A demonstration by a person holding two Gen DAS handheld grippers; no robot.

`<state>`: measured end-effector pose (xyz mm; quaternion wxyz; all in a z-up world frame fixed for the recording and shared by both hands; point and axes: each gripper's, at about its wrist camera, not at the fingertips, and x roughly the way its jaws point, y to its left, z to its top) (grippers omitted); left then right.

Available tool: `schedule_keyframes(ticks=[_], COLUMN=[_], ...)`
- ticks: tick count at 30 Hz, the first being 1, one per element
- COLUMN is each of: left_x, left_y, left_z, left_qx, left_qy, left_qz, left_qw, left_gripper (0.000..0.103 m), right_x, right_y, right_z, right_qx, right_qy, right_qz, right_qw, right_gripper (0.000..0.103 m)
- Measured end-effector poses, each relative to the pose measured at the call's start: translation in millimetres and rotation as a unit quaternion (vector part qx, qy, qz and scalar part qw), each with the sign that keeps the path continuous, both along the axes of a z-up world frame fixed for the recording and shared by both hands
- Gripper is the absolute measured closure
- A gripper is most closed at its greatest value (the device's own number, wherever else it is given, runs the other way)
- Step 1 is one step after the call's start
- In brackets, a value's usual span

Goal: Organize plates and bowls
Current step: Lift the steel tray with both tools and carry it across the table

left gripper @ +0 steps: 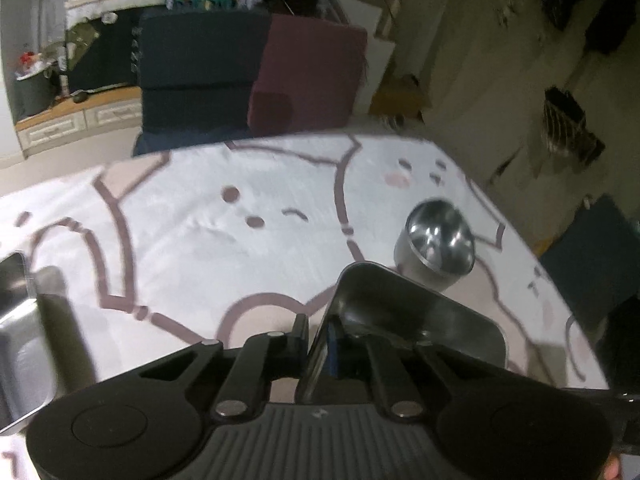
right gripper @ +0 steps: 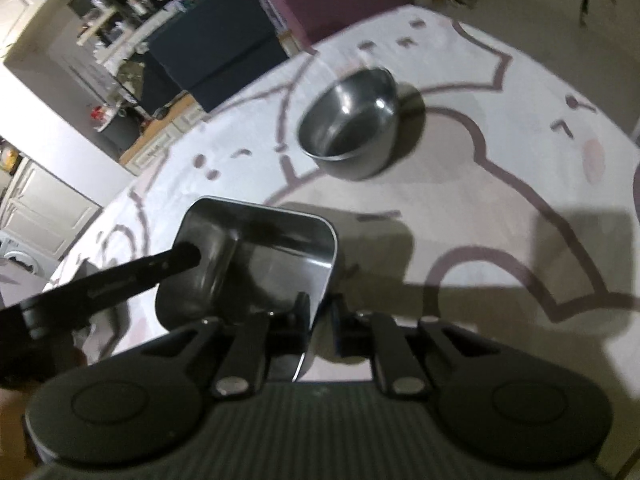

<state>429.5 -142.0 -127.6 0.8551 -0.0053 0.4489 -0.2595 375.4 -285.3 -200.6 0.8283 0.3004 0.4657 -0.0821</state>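
Right wrist view: our right tool is clamped on the steel tray's rim, left tool gripping its far wall, round steel bowl further up the tabletop.

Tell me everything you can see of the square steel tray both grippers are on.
The square steel tray is shiny metal with rounded corners, a raised rim and a shallow, empty well. It sits low over the patterned cloth, short of the round steel bowl. The left gripper and right gripper each pinch its rim on opposite sides.
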Motion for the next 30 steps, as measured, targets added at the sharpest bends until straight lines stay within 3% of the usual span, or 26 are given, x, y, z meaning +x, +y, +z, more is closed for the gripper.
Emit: schedule_keyframes(ticks=[3, 8, 16, 22, 30], left_x=[-14.8, -52.0, -106.2, -144.7, -182.8], left_y=[19.4, 54.9, 128.0, 173.1, 223.6], left_z=[22.9, 54.9, 75.5, 79.3, 57.2], left_qx=[-0.014, 0.008, 0.009, 0.021, 0.052], left_qy=[-0.007, -0.035, -0.04, -0.039, -0.002], left_qz=[0.019, 0.056, 0.132, 0.173, 0.202], left_qw=[0.9997, 0.9978, 0.9904, 0.9839, 0.978], left_gripper=[0.097, 0.099, 0.099, 0.099, 0.099], right_x=[-3.3, -9.0, -26.3, -38.7, -53.8], right_y=[6.8, 28.3, 80.6, 125.5, 187.3], right_z=[11.9, 34.6, 64.1, 67.2, 43.4], right_qx=[-0.002, -0.011, -0.007, -0.008, -0.005], right_qy=[-0.022, -0.071, -0.128, -0.13, -0.083], right_qz=[0.012, 0.04, 0.114, 0.174, 0.249], right_qw=[1.0, 0.997, 0.985, 0.976, 0.965], right_gripper=[0.091, 0.093, 0.094, 0.094, 0.094])
